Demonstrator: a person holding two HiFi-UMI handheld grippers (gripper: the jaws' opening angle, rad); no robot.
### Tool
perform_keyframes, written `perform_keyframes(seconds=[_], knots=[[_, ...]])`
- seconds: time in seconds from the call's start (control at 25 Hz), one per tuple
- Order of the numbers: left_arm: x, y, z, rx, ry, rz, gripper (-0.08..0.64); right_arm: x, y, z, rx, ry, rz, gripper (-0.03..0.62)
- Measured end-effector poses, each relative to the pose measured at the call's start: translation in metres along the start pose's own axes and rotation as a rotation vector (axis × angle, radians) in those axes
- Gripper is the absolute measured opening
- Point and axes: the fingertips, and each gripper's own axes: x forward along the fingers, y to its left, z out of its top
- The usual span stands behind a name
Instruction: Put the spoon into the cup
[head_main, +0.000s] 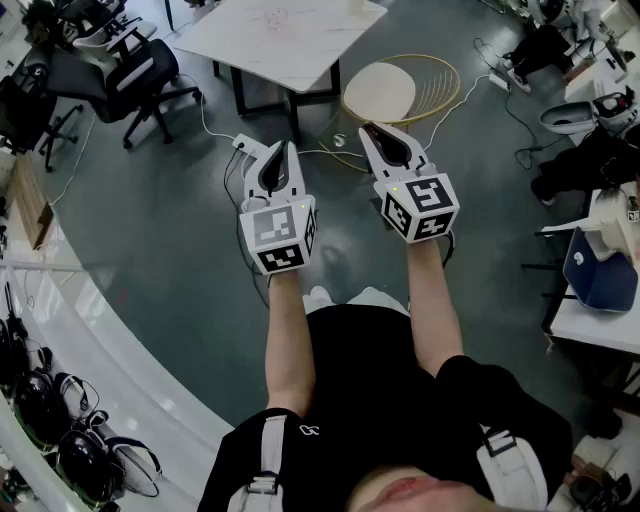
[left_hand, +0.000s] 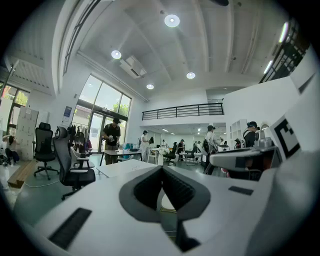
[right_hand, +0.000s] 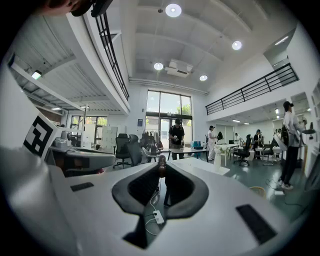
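Note:
No spoon and no cup shows in any view. A person holds both grippers out about level over a grey-green floor (head_main: 150, 220). My left gripper (head_main: 289, 147) is on the left, and its black pads meet at the tip with nothing between them (left_hand: 161, 168). My right gripper (head_main: 366, 129) is beside it on the right, its tips drawn together (right_hand: 161, 167). A small brownish blob sits right at those tips in the right gripper view, and I cannot tell what it is. Each gripper's marker cube (head_main: 279, 233) sits over the wrist.
A white table (head_main: 290, 40) stands ahead, with a round pale stool in a yellow wire ring (head_main: 380, 92) to its right. Office chairs (head_main: 140, 70) are at the far left. A power strip with cables (head_main: 245, 143) lies on the floor. Desks with gear (head_main: 600, 270) line the right, and headsets (head_main: 40, 400) the lower left.

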Motion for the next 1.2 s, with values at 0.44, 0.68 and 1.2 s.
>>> perform_keyframes(seconds=[0.44,0.68,1.2], knots=[[0.003,0.002,-0.002,-0.009,0.001,0.000,0.013,0.000,-0.008,0.002,0.055,-0.040,-0.022,0.044],[0.003,0.008,-0.003,-0.020,-0.004,0.002,0.013,0.001,-0.007,0.002,0.055,-0.041,-0.020,0.044],[0.010,0.026,0.016,-0.022,-0.031,0.020,0.012,0.012,-0.017,0.021,0.056,-0.057,-0.021,0.044]])
